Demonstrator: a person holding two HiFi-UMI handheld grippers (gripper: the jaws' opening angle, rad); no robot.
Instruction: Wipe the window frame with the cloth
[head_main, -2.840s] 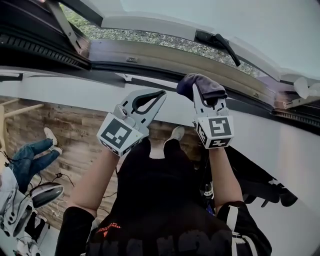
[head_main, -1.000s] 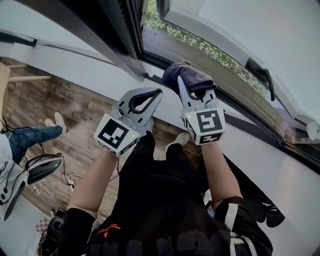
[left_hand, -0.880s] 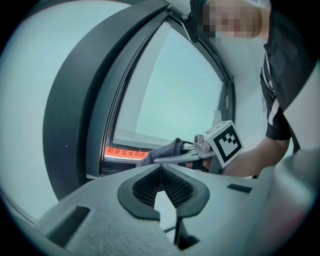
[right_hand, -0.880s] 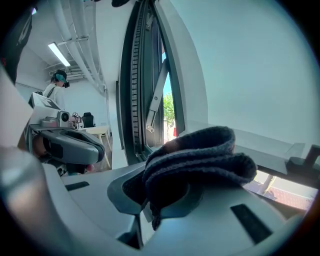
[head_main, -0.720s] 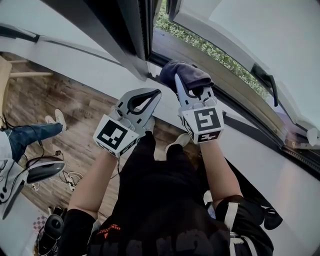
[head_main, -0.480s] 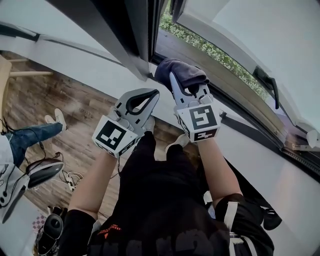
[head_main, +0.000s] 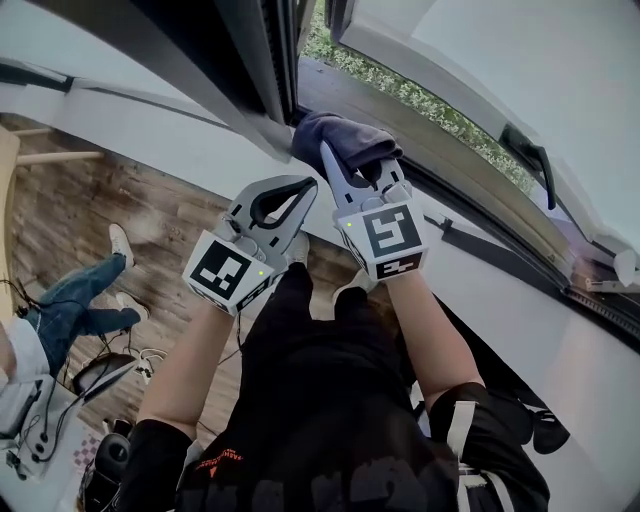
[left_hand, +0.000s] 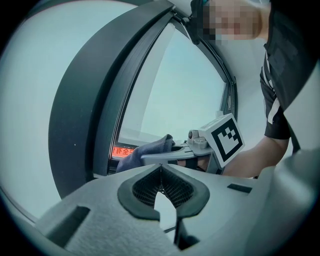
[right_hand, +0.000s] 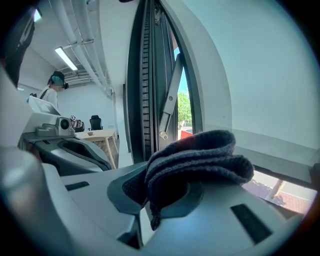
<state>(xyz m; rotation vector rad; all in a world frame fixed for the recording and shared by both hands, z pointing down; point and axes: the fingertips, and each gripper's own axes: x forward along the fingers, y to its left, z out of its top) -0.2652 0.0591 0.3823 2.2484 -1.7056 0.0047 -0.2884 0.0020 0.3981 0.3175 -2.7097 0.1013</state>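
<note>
A dark grey folded cloth (head_main: 338, 140) is pinched in my right gripper (head_main: 345, 165), which is shut on it and presses it on the window frame's lower rail (head_main: 470, 185), close to the dark upright post (head_main: 250, 60). In the right gripper view the cloth (right_hand: 200, 160) bulges over the jaws, with the upright frame (right_hand: 145, 75) just behind. My left gripper (head_main: 305, 187) is shut on nothing, hanging beside and below the right one, off the frame. From the left gripper view the cloth (left_hand: 145, 152) lies at the foot of the dark frame (left_hand: 95, 100).
The open sash with its black handle (head_main: 530, 150) leans out at the upper right. A metal hinge arm (right_hand: 170, 95) spans the opening. A white wall runs below the frame. A seated person's legs (head_main: 70, 310) and gear on the wooden floor lie at the lower left.
The right gripper has slid the cloth leftwards along the lower rail toward the upright post. The left gripper has stayed shut beside it.
</note>
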